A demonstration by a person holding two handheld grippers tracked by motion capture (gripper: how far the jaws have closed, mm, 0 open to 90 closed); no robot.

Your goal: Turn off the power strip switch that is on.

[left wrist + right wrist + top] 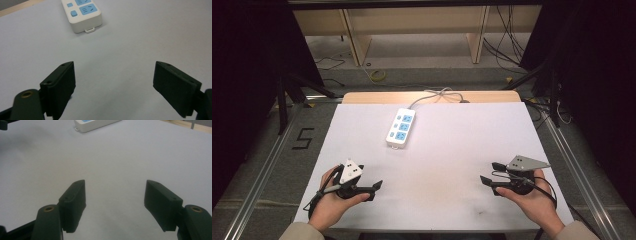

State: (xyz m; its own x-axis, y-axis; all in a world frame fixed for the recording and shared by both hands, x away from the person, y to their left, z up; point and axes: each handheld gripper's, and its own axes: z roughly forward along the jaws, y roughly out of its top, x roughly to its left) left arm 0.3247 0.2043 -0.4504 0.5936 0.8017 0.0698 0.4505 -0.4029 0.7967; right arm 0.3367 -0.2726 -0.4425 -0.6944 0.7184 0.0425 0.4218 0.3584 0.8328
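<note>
Tongs, left and right, rest spread wide and empty on the white surface, well short of the power strip.

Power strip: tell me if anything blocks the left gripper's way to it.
Nothing visible does. Bare white table cover lies between the open left gripper and the power strip; the right gripper sits off to the other side.

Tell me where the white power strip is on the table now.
In the high view the power strip lies on the white sheet toward the far edge, slightly left of centre, ahead of the left tongs; its cable runs off the far side.
</note>
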